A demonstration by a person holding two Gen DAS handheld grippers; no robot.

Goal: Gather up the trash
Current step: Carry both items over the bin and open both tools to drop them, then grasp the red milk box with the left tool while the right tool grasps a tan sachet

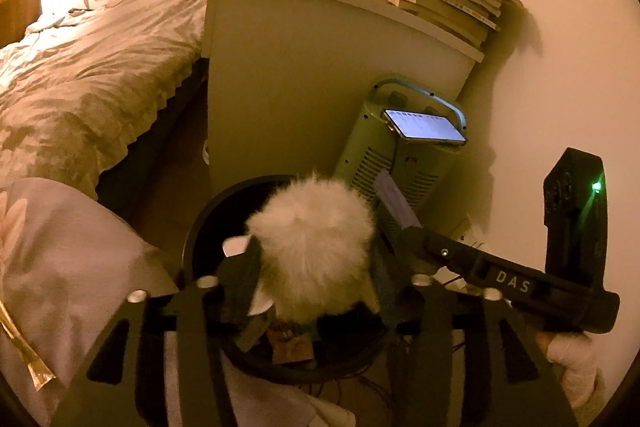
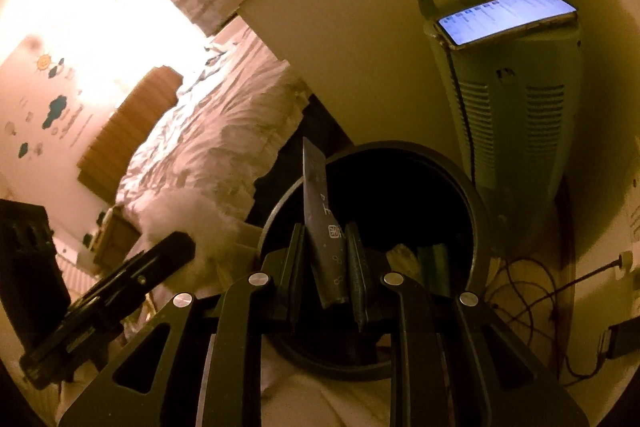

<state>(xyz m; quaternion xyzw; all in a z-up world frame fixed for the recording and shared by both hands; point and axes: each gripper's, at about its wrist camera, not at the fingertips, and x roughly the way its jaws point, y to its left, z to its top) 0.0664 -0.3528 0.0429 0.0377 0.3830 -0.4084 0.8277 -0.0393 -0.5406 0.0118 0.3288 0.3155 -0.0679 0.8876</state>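
White fluffy wad [image 1: 316,243] sits between the left gripper [image 1: 316,267] fingers, dark wrapper [image 2: 326,247] pinched narrowly in the right gripper [image 2: 326,267], both above the black bin [image 2: 476,211] for dropping.

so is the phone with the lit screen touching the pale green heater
Touching. The right wrist view shows the lit phone lying flat on top of the green heater, under its handle.

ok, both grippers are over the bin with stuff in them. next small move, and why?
Probably open the left gripper wider and let the white fluffy ball drop. It hangs over the black bin's mouth, between the fingers, with trash already inside. The right gripper, also over the bin, holds a dark flat wrapper upright; it could follow.
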